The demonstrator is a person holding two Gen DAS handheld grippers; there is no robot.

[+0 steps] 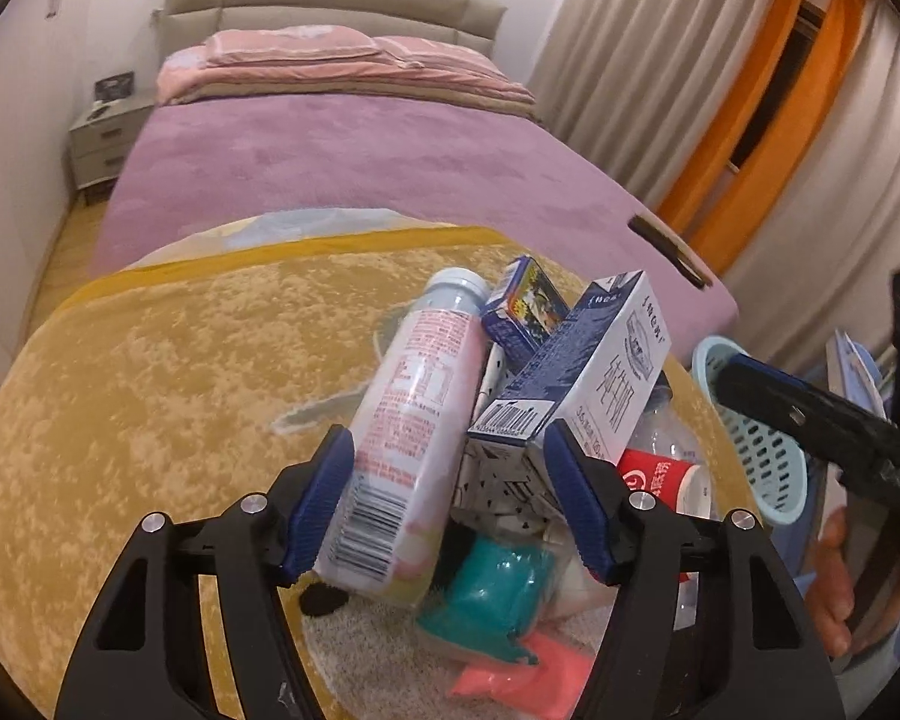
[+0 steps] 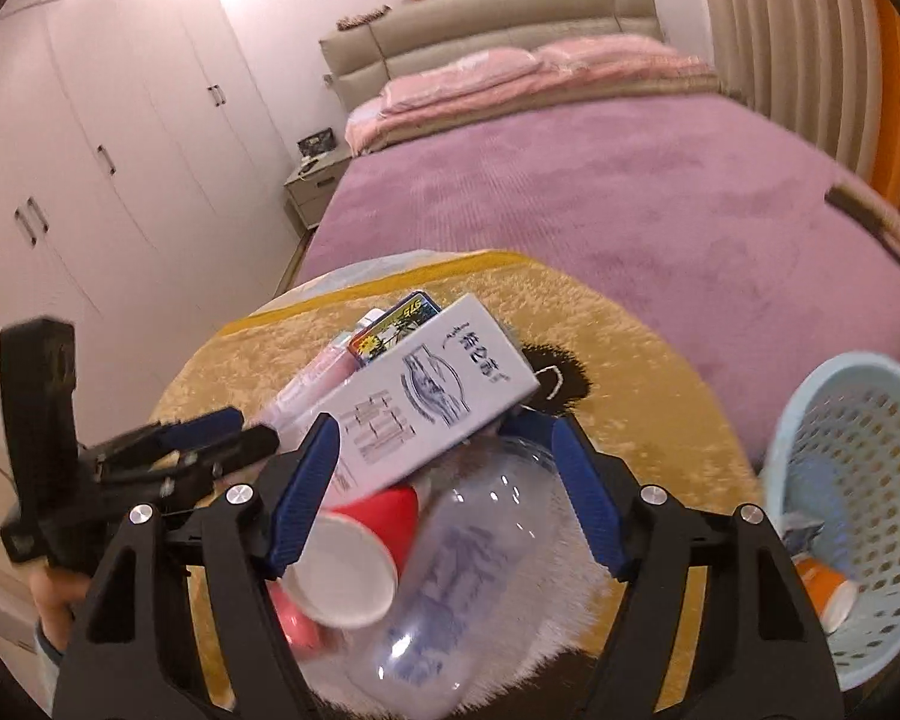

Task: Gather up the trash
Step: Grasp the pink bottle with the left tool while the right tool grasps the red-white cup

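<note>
A pile of trash lies on a round yellow rug (image 1: 150,390). In the left wrist view my left gripper (image 1: 450,474) is open over the pile, its fingers either side of a pink-labelled bottle (image 1: 408,420) and a white and blue milk carton (image 1: 582,372). A small blue carton (image 1: 522,306), a red paper cup (image 1: 660,474), a teal wad (image 1: 492,588) and a pink scrap (image 1: 534,672) lie there too. In the right wrist view my right gripper (image 2: 444,474) is open over the milk carton (image 2: 426,396), the red cup (image 2: 354,558) and a clear plastic bottle (image 2: 462,570).
A light blue perforated basket (image 2: 858,480) lies tilted at the right of the rug, with an orange cup (image 2: 822,588) inside; it also shows in the left wrist view (image 1: 768,450). A bed with a purple cover (image 1: 360,168) is behind. White wardrobes (image 2: 90,150) stand on the left.
</note>
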